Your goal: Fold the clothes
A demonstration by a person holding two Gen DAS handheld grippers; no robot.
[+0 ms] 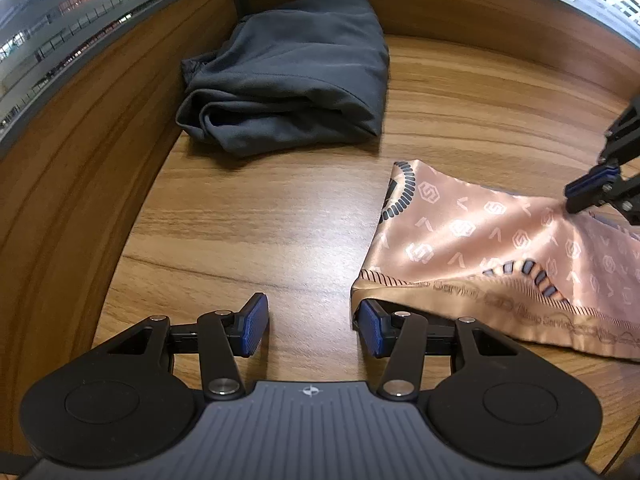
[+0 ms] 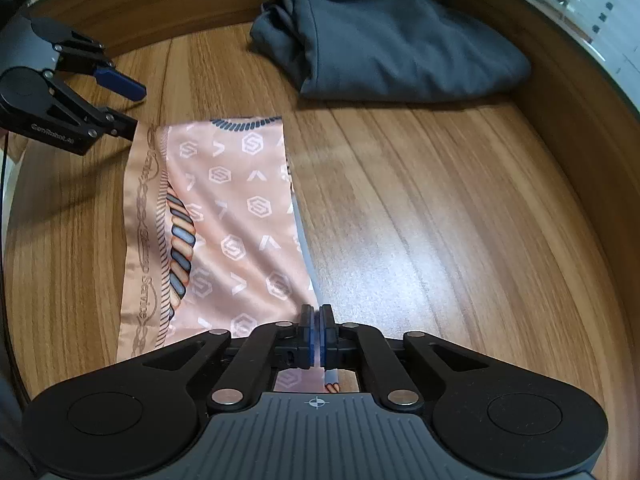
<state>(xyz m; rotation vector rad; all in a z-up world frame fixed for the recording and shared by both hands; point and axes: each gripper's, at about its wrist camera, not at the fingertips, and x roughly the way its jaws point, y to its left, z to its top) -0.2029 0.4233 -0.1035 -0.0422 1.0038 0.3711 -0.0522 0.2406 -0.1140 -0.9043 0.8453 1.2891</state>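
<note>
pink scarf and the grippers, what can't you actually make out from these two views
- Pink scarf: its right part is cut off by the left wrist view's edge; its near end is hidden under the right gripper body in the right wrist view.
- Left gripper: one finger sits at the scarf's corner; whether it is under the cloth is unclear.
- Dark grey garment: what kind it is cannot be told.
</note>
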